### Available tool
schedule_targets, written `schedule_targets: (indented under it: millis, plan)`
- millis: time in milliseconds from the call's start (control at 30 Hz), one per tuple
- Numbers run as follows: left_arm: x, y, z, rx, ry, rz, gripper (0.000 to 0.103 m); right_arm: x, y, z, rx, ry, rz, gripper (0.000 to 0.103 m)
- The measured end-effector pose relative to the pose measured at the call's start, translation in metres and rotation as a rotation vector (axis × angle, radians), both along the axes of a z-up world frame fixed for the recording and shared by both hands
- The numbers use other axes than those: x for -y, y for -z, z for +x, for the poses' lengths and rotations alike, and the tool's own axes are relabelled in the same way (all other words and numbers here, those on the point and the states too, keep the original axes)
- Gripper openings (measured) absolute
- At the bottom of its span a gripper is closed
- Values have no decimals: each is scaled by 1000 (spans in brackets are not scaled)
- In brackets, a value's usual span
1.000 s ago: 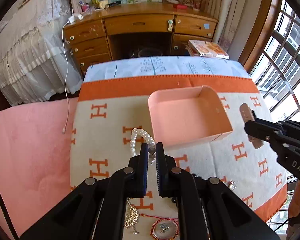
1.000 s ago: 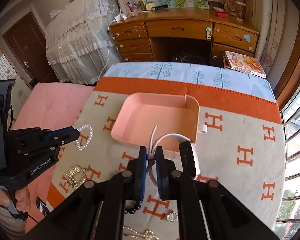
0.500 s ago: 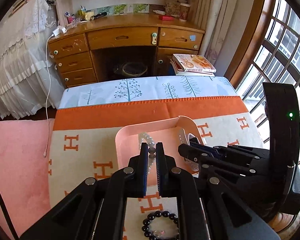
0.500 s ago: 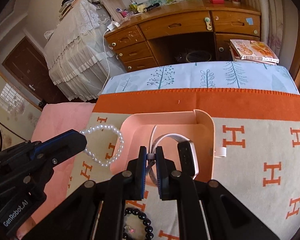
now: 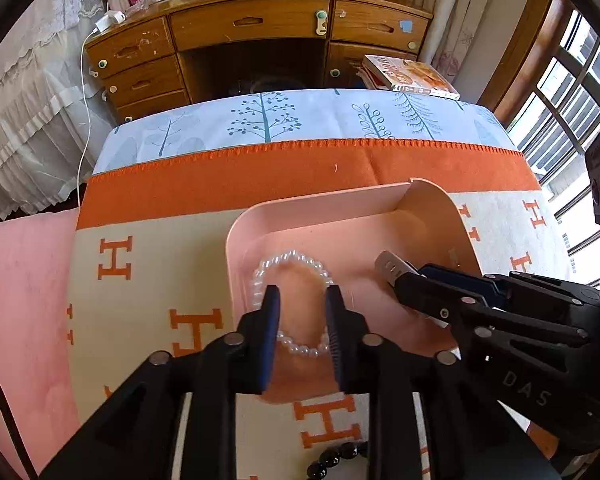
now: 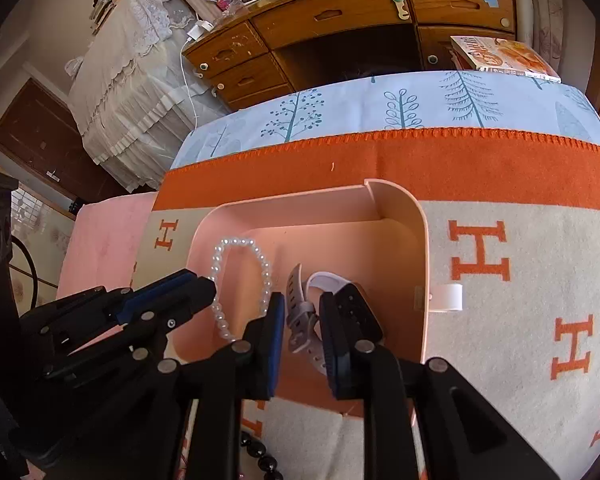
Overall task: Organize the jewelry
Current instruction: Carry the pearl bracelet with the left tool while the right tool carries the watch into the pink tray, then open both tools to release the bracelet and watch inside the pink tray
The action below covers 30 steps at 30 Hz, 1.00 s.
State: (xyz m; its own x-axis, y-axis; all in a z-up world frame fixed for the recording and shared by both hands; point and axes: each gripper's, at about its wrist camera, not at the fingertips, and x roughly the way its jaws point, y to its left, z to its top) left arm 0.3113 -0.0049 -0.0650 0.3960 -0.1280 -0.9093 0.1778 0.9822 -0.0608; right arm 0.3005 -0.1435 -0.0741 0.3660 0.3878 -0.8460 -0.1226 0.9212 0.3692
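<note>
Blanket (image 5: pixel 148 320), orange-lettered, bearing pink tray (image 5: pixel 324 208). Left gripper (image 5: pixel 302 332), a second ago above the blanket, now over the tray (jaws just opened, released): pearl bracelet (image 5: pixel 288 258) lies inside. Right gripper (image 6: pixel 300 336) likewise parted; watch (image 6: pixel 300 312) lies loose between its fingers in the tray.

My left gripper (image 5: pixel 302 312) and right gripper (image 6: pixel 302 316): black bodies, dark blue pads. Tray (image 5: pixel 428 200) is plain pale pink, no pattern. Bracelet (image 5: pixel 288 258) in it: glossy white pearl beads. Watch (image 6: pixel 320 280): pale grey-white strap, black face. Blanket (image 5: pixel 148 320): cream field, repeating orange H letters, solid orange border band with stitched edge. Sheet (image 5: pixel 320 116) beyond it: pale blue, teal tree and leaf print. Bead string (image 5: pixel 332 460) at bottom edge: shiny black. Pink quilt (image 5: pixel 20 300) on my left, plain. Desk (image 5: pixel 256 24): brown wood.
</note>
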Motion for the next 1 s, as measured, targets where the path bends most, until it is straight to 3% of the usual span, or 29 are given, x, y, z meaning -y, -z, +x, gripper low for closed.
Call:
schedule_targets:
  millis: [67, 267, 400, 700, 1000]
  plan:
    - [-5, 1, -1, 2, -6, -2, 36, 0, -2, -2, 7, -2, 3, 21]
    - [-14, -10, -11, 25, -10, 3, 38, 3, -10, -9, 19, 5, 43, 21]
    - [-19, -17, -23, 34, -14, 0, 46, 3, -17, -15, 28, 2, 58, 21]
    - [-33, -34, -52, 63, -19, 10, 47, 3, -36, -38, 49, -6, 81, 21]
    - [-54, -53, -89, 78, -36, 3, 47, 0, -57, -78, 74, -36, 39, 21]
